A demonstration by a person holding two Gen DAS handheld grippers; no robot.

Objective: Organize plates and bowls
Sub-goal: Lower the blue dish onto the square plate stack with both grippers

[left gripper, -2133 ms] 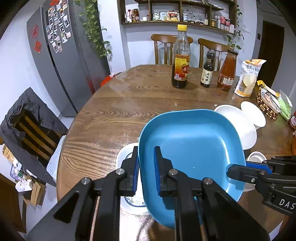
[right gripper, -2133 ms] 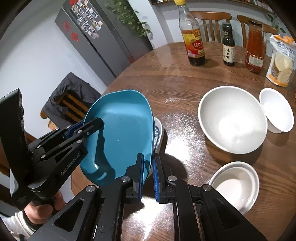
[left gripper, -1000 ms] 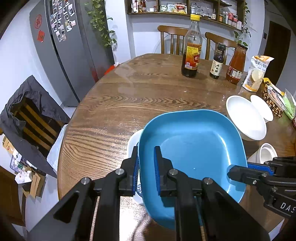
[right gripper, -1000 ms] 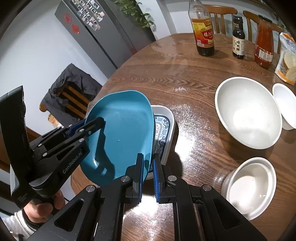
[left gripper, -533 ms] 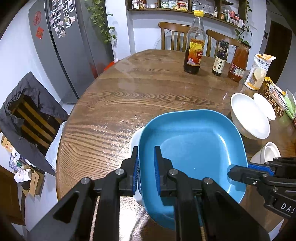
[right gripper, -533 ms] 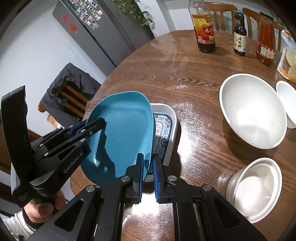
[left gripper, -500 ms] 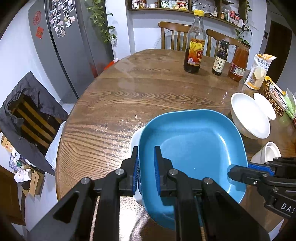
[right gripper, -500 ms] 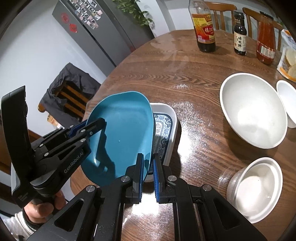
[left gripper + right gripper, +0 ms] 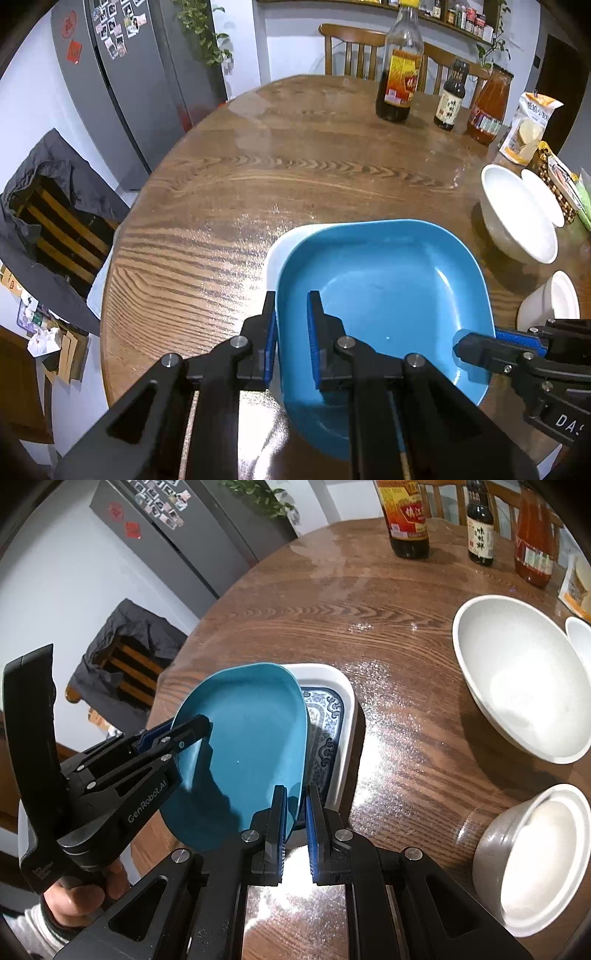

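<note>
Both grippers clamp the blue plate [image 9: 384,288] over the white patterned dish [image 9: 332,716] at the table's near edge.

The left gripper [image 9: 291,332] has its fingers narrowed on the plate's left rim; the right gripper [image 9: 295,812] has its fingers pinched on the opposite rim. Only the right wrist view shows the dish's blue pattern and the hand [image 9: 81,893] on the left gripper; only the left view shows the dish's far white corner [image 9: 291,240] past the plate.

Both views are evenly lit from overhead. Bright glare is thrown on the glossy table [image 9: 388,602], strongest just ahead of the grippers. Soft shadows are cast beside the bowls. Strong fisheye bending and dark vignetted corners are seen; focus is sharp.
</note>
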